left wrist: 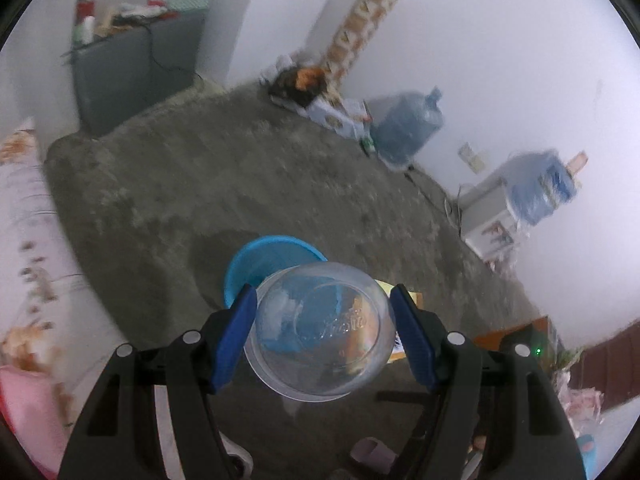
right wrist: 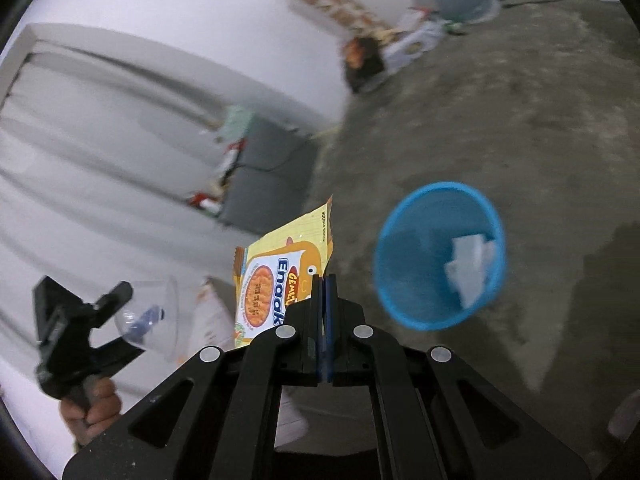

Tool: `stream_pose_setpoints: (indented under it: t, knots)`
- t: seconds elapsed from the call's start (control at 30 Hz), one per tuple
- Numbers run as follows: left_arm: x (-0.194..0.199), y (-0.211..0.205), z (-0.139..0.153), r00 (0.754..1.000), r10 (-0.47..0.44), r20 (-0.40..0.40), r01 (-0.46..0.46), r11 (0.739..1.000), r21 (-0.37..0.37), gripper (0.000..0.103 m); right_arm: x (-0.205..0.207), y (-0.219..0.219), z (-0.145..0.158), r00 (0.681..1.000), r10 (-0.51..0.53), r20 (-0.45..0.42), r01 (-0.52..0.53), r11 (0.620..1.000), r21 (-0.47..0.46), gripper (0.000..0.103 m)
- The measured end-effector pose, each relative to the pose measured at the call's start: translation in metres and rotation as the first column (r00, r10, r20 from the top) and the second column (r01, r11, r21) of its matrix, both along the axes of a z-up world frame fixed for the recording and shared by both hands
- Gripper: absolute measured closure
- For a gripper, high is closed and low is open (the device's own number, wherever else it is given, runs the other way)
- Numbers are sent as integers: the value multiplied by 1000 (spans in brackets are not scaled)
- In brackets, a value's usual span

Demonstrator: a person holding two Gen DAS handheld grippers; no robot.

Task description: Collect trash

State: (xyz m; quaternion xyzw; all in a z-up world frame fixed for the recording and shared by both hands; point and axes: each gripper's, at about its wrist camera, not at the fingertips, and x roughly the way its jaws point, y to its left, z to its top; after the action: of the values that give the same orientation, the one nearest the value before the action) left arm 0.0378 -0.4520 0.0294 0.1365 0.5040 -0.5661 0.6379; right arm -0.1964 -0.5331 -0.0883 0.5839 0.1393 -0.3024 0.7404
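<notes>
My left gripper (left wrist: 323, 300) is shut on a clear plastic cup (left wrist: 320, 332), held sideways just above and in front of the blue waste basket (left wrist: 256, 264) on the grey floor. It also shows in the right wrist view (right wrist: 134, 312), held by a hand, with the cup (right wrist: 154, 316) between its fingers. My right gripper (right wrist: 325, 280) is shut on a yellow Enaak snack wrapper (right wrist: 276, 276), held up left of the blue basket (right wrist: 404, 240). White crumpled paper (right wrist: 470, 268) lies inside the basket.
Large blue water jugs (left wrist: 408, 124) stand along the white wall, with boxes and clutter (left wrist: 320, 100) beside them. A grey cabinet (left wrist: 132, 72) stands far left. A patterned bed sheet (left wrist: 28, 240) is at left. A slipper (left wrist: 372, 452) lies near the bottom.
</notes>
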Motion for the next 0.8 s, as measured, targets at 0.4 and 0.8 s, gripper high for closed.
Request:
stream_pose_setpoints:
  t: [0.4,0.8]
  knots:
    - [-34,-114,-125,999,27,23,-31,983,181,19,16,-52,-78,982,-108,-154,122,988,89,61]
    - [-18,-83,-124,995,93,41,-98,983,153,19,12,-35,-118,981,-29,-190,63,983,174,53]
